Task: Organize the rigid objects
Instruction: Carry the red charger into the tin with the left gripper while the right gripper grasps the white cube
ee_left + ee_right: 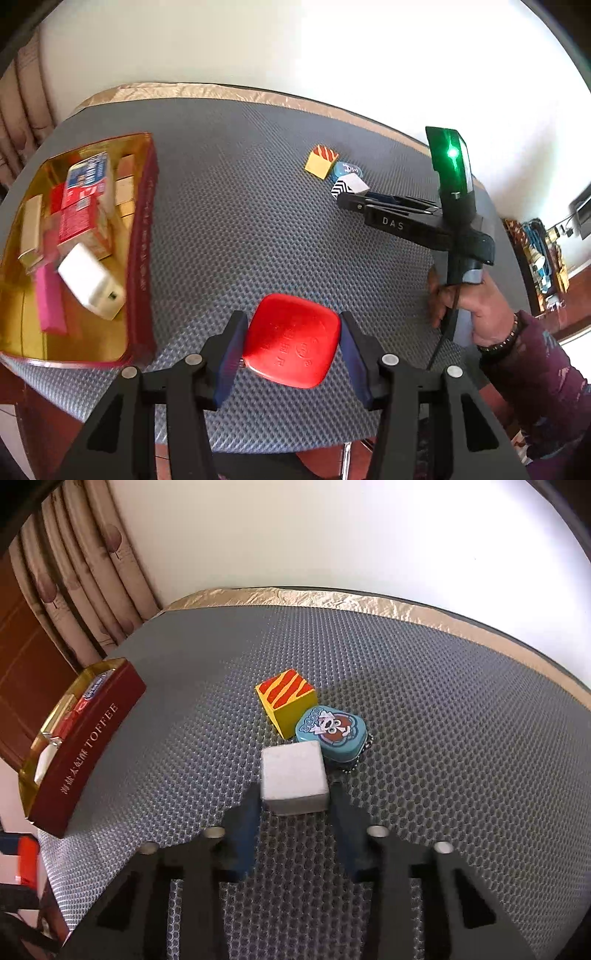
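My left gripper [293, 343] is shut on a red rounded tape measure [291, 341], held just above the grey mat near its front edge. My right gripper [295, 812] has its jaws around a white cube [293, 777]; in the left wrist view the cube [349, 186] shows black stripes on its side, and the right gripper [351, 201] lies just below it. Behind the cube sit a blue cartoon tin [330, 731] with a bead chain and a yellow block with red stripes [288, 703]. The red toffee box [142, 240] stands at the left, gold inside.
The toffee box [86, 746] holds several small boxes, a white charger [90, 286] and a pink bar [50, 302]. The mat [240, 229] ends at a gold cloth edge [332, 598] by a white wall. Curtains [92, 572] hang at the left.
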